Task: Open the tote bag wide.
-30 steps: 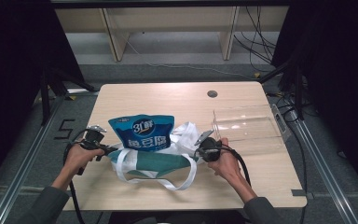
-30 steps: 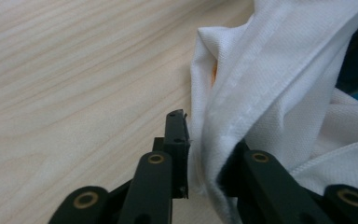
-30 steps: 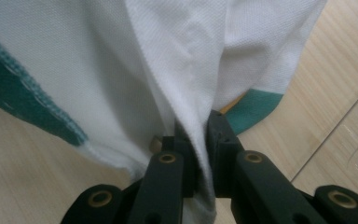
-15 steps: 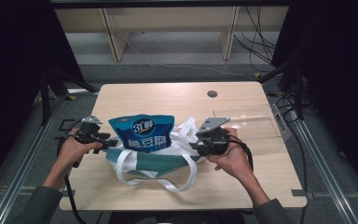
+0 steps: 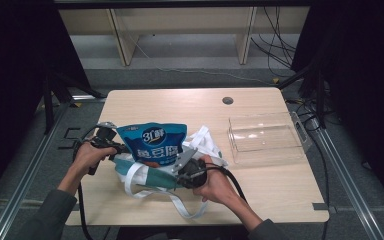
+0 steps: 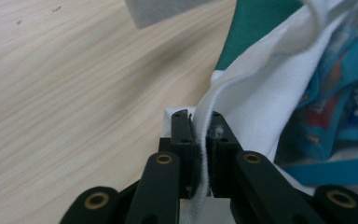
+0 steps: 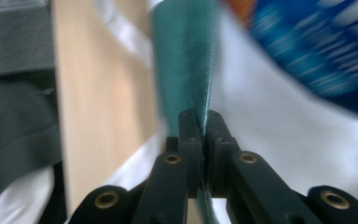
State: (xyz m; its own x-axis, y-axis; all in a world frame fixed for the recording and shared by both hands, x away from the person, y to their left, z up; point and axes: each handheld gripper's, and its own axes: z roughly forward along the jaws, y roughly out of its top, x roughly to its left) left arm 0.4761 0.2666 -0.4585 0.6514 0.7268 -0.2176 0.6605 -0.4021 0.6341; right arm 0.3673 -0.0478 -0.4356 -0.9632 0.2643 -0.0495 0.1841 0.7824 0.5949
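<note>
a pale wooden surface stands in a dim room with cables on the floor behind it. near its front left lies a white and green cloth bag with a blue snack pouch standing in its mouth. the left hand-held gripper has just been closing and now pinches the bag's white edge between its jaws. the right hand-held gripper, just closed too, clamps the bag's green edge. a clear plastic tray sits to the right, well apart from the bag.
</note>
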